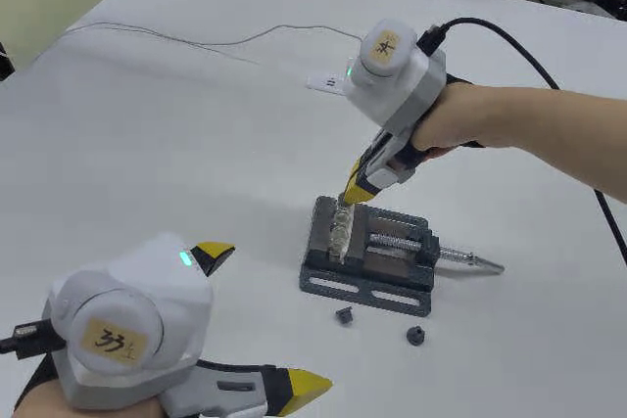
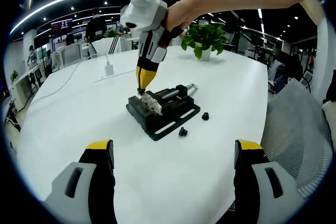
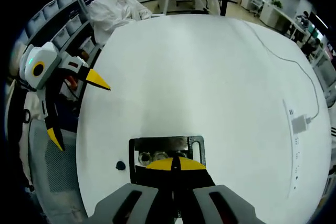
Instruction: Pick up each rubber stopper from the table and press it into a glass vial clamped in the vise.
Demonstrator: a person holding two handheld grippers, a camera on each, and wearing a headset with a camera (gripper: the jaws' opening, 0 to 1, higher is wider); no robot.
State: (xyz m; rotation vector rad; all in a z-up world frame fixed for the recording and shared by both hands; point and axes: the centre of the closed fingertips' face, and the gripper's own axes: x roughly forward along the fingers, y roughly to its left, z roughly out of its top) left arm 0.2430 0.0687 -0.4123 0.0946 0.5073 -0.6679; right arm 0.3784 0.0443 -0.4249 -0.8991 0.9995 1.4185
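Two stoppers [image 1: 344, 315] sit on the counter [image 1: 196, 144] beside the vise [image 1: 372, 261], left claw [image 1: 263, 318] spread idle, right claw [image 1: 351, 195] pressed together over the clamped vials [image 1: 340, 227]: a skewed push could crack glass.

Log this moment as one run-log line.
right hand-held gripper: shut, tips at vials in vise | left hand-held gripper: open, empty | two stoppers on table beside vise
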